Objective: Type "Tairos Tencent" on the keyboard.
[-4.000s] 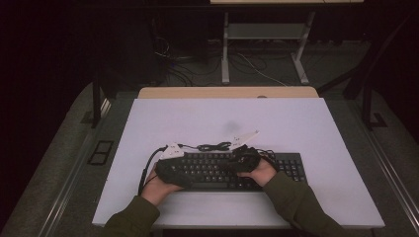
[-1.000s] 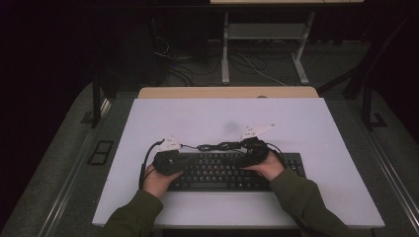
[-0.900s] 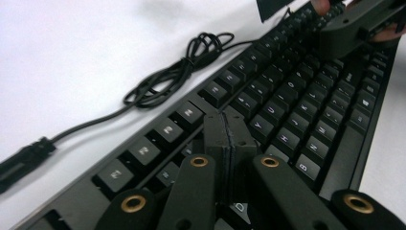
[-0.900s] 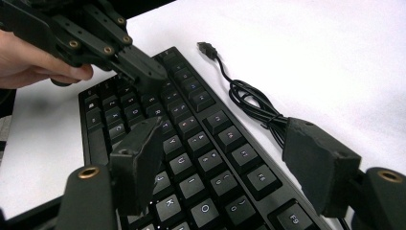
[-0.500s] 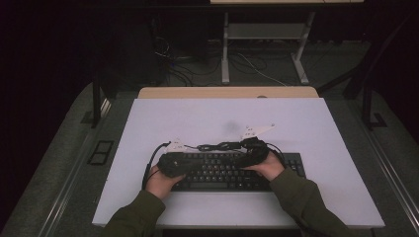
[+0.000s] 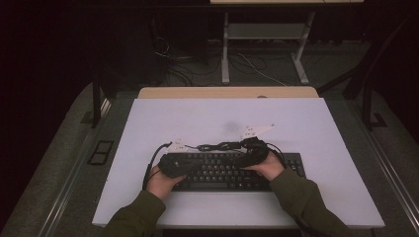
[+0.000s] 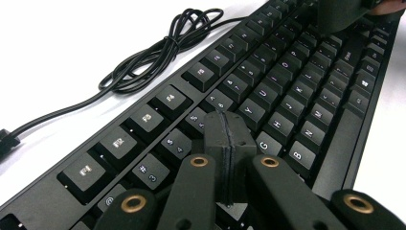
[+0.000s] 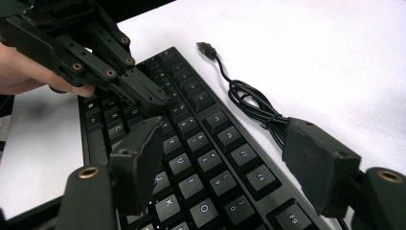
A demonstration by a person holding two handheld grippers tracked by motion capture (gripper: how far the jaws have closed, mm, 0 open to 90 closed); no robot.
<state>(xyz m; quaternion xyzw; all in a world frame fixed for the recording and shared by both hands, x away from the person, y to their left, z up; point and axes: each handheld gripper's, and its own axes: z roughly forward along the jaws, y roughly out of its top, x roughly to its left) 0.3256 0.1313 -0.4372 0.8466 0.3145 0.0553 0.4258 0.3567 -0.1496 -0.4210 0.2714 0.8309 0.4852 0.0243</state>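
A: From the high view, where does everything sit?

B: The keyboard [image 6: 232, 170] lies on the white surface [image 6: 316, 128] with its long axis running side to side, directly under both hands. The left gripper [image 6: 184, 163] hangs over its left end, the right gripper [image 6: 245, 157] over the middle-right keys. The cable [image 6: 217, 146] is bunched just beyond the keyboard's far edge, between the two grippers.

A: And the left gripper view?

B: The left gripper [image 7: 226, 136] has its jaws pressed together, pinching nothing, the joined tip poised over the letter keys of the keyboard [image 7: 287, 96] near G. It may be touching a key, though the angle is too shallow to say. The keyboard stretches away ahead of it toward the other gripper.

A: The right gripper view?

B: The right gripper [image 8: 225, 158] is spread wide, one jaw over the keys, the other out past the far edge above the cable [image 8: 249, 103]. The keyboard [image 8: 191, 158] runs lengthways ahead of it and the left gripper [image 8: 146, 98] is beyond, tip down on the keys. The left one seems nearer to pressing a key next.
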